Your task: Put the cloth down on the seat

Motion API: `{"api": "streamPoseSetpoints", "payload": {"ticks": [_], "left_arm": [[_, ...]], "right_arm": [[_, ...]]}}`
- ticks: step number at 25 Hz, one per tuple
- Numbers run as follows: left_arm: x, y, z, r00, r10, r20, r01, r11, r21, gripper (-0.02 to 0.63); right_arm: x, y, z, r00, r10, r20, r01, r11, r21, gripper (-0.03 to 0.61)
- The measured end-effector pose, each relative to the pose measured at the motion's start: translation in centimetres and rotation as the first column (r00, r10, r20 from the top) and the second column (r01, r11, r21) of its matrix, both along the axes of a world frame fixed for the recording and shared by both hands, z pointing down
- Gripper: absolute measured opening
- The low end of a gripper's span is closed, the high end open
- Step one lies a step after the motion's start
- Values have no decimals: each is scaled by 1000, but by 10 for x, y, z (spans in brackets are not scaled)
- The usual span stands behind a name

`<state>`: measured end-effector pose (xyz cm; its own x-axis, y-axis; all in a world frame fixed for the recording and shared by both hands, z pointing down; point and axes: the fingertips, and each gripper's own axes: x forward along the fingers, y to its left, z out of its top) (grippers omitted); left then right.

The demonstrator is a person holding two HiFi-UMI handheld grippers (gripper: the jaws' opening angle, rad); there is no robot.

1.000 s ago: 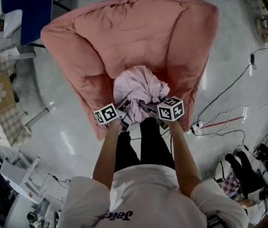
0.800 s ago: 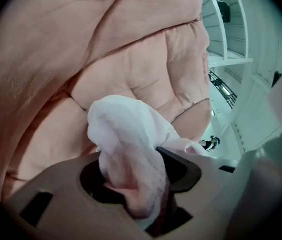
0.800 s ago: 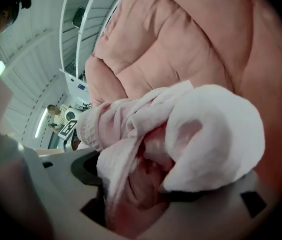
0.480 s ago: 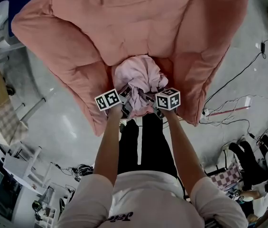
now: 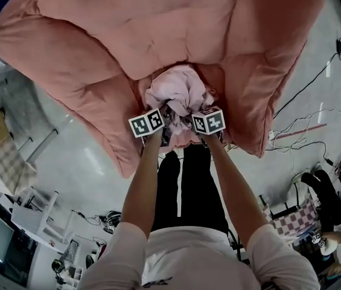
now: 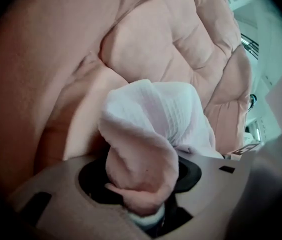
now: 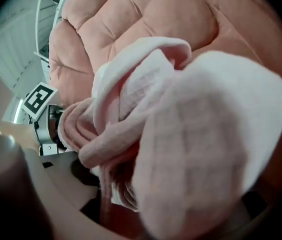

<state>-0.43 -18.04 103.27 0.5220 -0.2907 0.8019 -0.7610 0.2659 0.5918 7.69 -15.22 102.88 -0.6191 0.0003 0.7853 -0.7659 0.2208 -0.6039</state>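
A crumpled pale pink cloth (image 5: pixel 179 92) hangs bunched over the seat of a big salmon-pink armchair (image 5: pixel 158 29). Both grippers hold its near edge, close together at the seat's front. My left gripper (image 5: pixel 161 130) has a fold of the cloth (image 6: pixel 150 134) between its jaws, and those jaws are opening slightly. My right gripper (image 5: pixel 193 127) is shut on the cloth (image 7: pixel 190 134), which billows over its jaws and hides them. I cannot tell whether the bundle rests on the seat cushion.
The armchair's padded arms (image 5: pixel 86 95) rise on both sides of the cloth. The person's legs (image 5: pixel 185 186) stand right at the seat front. Cables (image 5: pixel 303 125) trail over the floor at right. A white rack (image 5: pixel 31 210) stands at lower left.
The head view has closed in on the armchair, which now fills the top. Both grippers have moved forward with the cloth and drawn closer together.
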Motion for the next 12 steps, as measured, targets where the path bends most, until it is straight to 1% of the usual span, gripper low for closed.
{"api": "streamPoseSetpoints", "payload": {"ticks": [2, 6, 9, 12], "left_arm": [[-4, -2, 5, 999, 22, 30, -22, 1000, 20, 209], [-6, -4, 6, 997, 33, 73, -36, 998, 51, 207], [-6, -2, 1, 997, 35, 68, -39, 997, 63, 210], [-8, -1, -8, 998, 13, 61, -16, 998, 53, 235]], "right_arm": [[-3, 0, 7, 1000, -9, -12, 9, 1000, 29, 331], [-5, -4, 9, 999, -31, -32, 33, 996, 86, 331], [-3, -2, 3, 1000, -8, -19, 9, 997, 79, 336], [2, -2, -5, 1000, -5, -10, 6, 998, 66, 346]]}}
